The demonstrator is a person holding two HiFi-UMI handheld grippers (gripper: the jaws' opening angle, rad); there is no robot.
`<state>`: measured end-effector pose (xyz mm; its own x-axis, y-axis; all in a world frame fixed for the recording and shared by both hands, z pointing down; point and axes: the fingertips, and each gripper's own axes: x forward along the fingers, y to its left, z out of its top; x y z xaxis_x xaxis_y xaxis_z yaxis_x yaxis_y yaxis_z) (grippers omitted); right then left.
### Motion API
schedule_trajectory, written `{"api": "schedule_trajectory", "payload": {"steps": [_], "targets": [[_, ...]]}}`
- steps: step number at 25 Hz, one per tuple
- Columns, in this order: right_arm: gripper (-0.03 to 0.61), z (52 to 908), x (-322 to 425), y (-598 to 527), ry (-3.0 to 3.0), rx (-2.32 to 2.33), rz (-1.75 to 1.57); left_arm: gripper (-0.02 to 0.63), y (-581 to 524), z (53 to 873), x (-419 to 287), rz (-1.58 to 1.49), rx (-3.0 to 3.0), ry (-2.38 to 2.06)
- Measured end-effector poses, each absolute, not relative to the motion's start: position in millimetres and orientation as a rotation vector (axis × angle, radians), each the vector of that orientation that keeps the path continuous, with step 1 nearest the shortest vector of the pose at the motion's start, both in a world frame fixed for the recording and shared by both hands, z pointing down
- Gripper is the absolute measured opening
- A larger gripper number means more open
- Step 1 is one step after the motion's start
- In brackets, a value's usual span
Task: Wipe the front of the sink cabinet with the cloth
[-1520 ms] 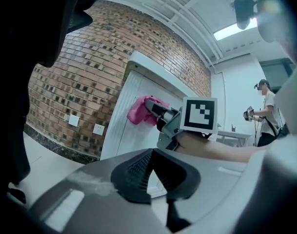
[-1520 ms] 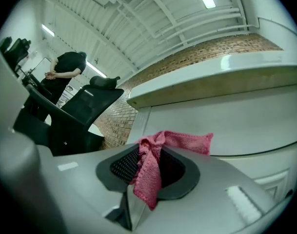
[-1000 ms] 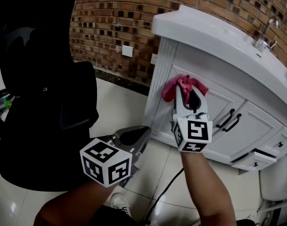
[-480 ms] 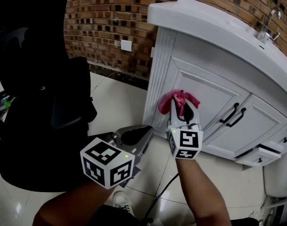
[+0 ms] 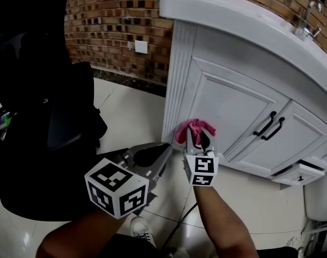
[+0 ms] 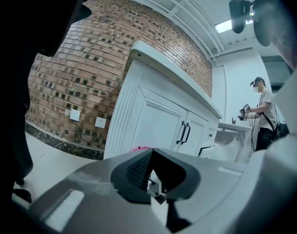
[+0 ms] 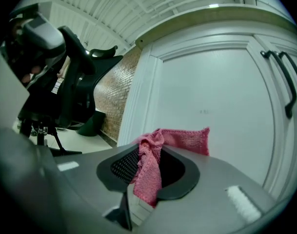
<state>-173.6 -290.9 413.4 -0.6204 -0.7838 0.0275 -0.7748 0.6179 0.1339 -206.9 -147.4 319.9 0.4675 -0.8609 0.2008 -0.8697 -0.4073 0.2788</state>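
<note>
Left gripper up close, clenched on nothing, idle. Right gripper clamps the pink knitted cloth, low on the left door of the white panelled sink cabinet, nr its fluted corner post. Best bet, I'd say: press the wad flat, sweep in overlapping passes, dodge the black handles. Can't tell if the cloth actually touches the door; cabinet's rt end is cut off.

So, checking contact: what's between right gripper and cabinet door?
Only the pink cloth held by the right gripper, facing the cabinet door; right gripper view.
</note>
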Motion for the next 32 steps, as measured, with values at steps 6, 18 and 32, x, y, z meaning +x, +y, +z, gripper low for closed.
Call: {"api": "schedule_trajectory", "payload": {"steps": [6,18,32], "targets": [[0.101,485.1,-172.0,-295.7,-2.68,1.315,0.078,0.006,-147.2,320.3,-211.0,0.035,2.371,-1.476],[0.101,546.0,-175.4,-297.5,-2.595,1.284,0.261,0.006,-143.4,321.9,-212.6,0.043,2.371,-1.463],[0.101,551.9,-176.5,-296.2,-2.537,1.019,0.482,0.006,-147.8,318.1,-205.6,0.075,2.381,-1.488]]}}
